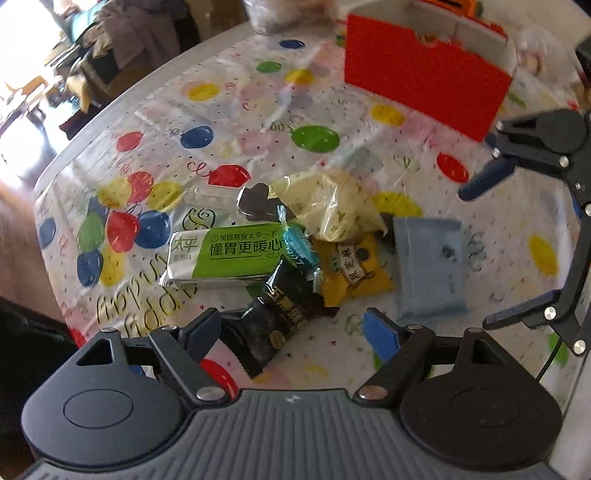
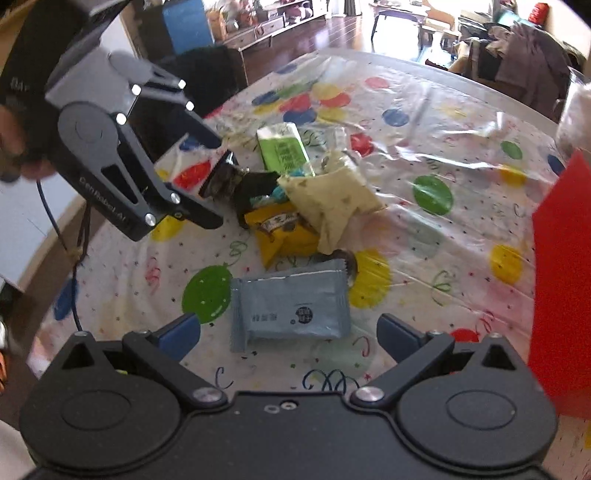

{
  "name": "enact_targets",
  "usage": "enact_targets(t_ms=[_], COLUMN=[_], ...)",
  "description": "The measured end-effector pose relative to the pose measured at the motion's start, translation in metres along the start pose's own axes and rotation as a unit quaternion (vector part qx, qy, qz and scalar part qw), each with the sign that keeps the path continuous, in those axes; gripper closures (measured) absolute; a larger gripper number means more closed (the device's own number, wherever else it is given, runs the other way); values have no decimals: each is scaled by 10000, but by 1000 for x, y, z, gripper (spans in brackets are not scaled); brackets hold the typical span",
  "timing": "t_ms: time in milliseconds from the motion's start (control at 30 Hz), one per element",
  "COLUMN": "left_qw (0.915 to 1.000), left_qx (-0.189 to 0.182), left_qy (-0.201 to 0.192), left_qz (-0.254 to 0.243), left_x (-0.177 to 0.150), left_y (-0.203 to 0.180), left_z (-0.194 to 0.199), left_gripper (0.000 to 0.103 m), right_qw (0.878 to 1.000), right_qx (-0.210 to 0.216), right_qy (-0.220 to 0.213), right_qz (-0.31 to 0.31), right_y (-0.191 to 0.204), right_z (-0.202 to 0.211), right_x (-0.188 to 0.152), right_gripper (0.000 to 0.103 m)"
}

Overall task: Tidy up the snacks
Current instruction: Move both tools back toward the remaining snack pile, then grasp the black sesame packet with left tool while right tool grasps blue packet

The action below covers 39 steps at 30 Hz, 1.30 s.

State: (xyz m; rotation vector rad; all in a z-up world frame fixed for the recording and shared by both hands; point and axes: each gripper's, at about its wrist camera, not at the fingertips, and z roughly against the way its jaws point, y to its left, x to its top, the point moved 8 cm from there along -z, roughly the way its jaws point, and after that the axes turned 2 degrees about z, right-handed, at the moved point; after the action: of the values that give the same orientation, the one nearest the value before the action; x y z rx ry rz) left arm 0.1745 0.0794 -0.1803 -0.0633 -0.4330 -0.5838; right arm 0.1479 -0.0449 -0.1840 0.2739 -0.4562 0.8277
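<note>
A heap of snacks lies on the balloon-print tablecloth (image 1: 258, 110). It holds a green cracker packet (image 1: 225, 254), a cream bag (image 1: 332, 203), a yellow packet (image 1: 354, 273) and a teal candy (image 1: 301, 247). My left gripper (image 1: 291, 332) is open and points down, and a black packet (image 1: 280, 314) lies between its fingers. In the right wrist view that left gripper (image 2: 218, 177) straddles the black packet (image 2: 225, 181). My right gripper (image 2: 291, 332) is open over a grey-blue packet (image 2: 291, 306). From the left wrist view the right gripper (image 1: 506, 245) hangs beside that grey-blue packet (image 1: 428, 266).
A red open-topped box (image 1: 424, 81) stands at the far side of the table, close on the right in the right wrist view (image 2: 561, 277). A clear jar (image 1: 288, 14) stands behind it. A hand (image 2: 22, 155) holds the left gripper. The table edge (image 1: 110, 107) curves along the left.
</note>
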Motion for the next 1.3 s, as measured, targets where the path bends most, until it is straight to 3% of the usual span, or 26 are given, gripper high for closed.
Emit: enact_targets(t_ms=[267, 600, 733, 1067, 1233, 1300], left_qw=[9985, 9990, 9991, 9998, 9980, 9967], left_qx=[97, 9, -57, 62, 9, 35], left_qy=[189, 64, -5, -179, -309, -353], left_qz=[-511, -449, -420, -15, 545, 723], left_x=[0, 0, -1, -7, -10, -11], left_y=[5, 6, 4, -3, -2, -2], left_z=[-22, -25, -18, -10, -3, -2], left_gripper=[19, 20, 32, 41, 64, 65], right_qw=[9987, 9969, 9966, 9981, 9991, 9993], right_qx=[-100, -177, -173, -167, -162, -132], right_qy=[233, 385, 340, 237, 247, 237], right_qz=[447, 669, 733, 535, 320, 242], right_y=[8, 12, 15, 13, 6, 4], right_z=[-28, -44, -44, -30, -23, -18], right_x=[2, 0, 2, -1, -11, -16], right_gripper=[3, 9, 15, 38, 39, 40])
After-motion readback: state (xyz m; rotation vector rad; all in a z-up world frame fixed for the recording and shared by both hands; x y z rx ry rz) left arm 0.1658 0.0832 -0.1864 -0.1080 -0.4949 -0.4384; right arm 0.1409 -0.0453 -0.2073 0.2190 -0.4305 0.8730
